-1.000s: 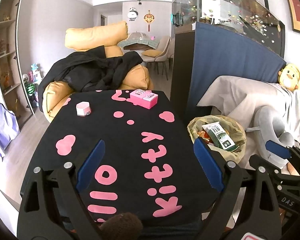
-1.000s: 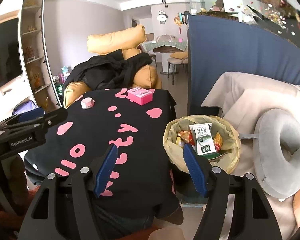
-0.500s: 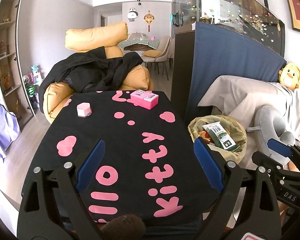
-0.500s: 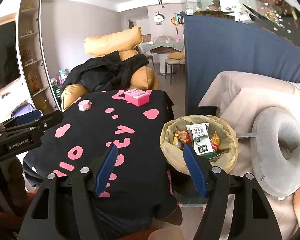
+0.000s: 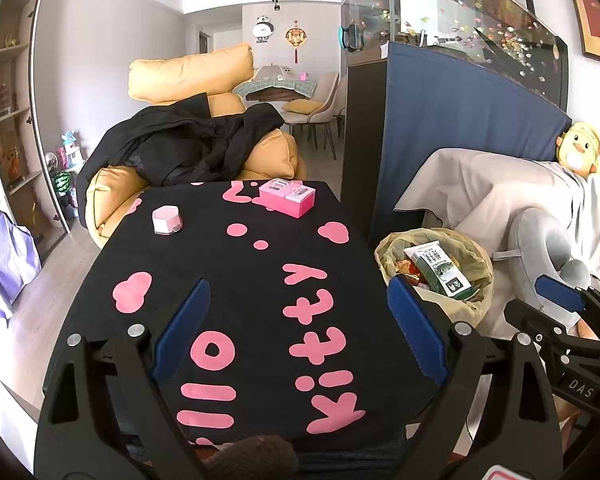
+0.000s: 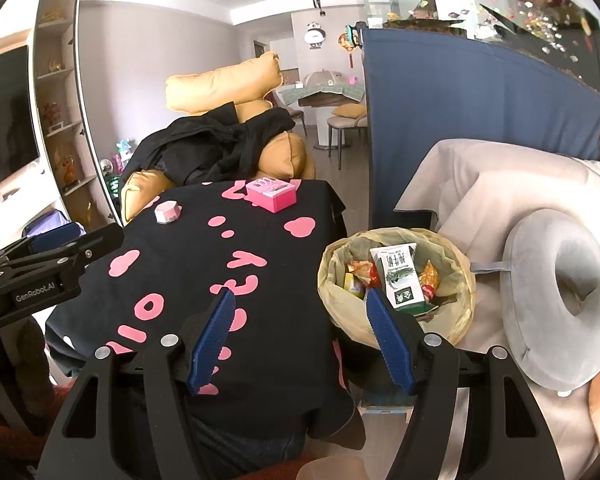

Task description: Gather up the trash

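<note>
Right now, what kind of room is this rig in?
Most likely a home living room: a yellow sofa draped with a black coat, a fish tank, and a dining table in the back.

A trash bin (image 6: 396,280) holding a carton (image 6: 398,276) stands right of the table (image 6: 228,264), left of a neck pillow (image 6: 560,292).

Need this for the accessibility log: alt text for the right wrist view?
The right gripper, jaws open and empty, points between a table under a black cloth with pink lettering and a lined trash bin holding a green-and-white carton and snack wrappers. A pink box sits at the table's far edge; a grey neck pillow lies right.
</note>
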Available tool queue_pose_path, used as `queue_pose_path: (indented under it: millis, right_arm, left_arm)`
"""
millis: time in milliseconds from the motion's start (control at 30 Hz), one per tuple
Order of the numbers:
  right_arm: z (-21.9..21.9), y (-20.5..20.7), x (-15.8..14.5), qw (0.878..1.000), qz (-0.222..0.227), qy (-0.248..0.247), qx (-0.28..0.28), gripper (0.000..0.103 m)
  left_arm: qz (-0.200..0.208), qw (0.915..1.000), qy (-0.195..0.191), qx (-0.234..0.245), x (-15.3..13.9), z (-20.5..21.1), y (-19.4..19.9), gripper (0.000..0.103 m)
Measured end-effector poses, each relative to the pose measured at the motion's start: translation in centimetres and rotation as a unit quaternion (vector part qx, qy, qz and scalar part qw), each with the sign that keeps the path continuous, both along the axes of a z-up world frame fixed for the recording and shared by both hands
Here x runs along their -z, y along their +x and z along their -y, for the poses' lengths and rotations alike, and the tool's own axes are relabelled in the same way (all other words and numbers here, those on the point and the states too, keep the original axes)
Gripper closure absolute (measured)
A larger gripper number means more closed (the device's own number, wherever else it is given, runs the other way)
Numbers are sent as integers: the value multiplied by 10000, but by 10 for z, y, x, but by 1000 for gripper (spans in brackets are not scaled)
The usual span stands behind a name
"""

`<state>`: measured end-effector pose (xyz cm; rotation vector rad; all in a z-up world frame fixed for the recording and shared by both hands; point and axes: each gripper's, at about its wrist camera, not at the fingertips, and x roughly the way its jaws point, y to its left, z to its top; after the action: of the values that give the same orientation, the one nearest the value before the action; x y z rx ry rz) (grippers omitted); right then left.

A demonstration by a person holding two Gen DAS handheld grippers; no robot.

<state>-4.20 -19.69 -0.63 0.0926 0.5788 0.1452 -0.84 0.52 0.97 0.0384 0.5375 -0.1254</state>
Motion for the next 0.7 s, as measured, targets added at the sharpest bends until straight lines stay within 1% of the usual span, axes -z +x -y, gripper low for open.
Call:
queue_pose_path:
  millis: [700]
  right_arm:
    - [3, -1, 0, 10000, 25, 3, 50, 38]
  left_arm:
    - [-1, 10000, 18, 53, 0, 1, 0, 17]
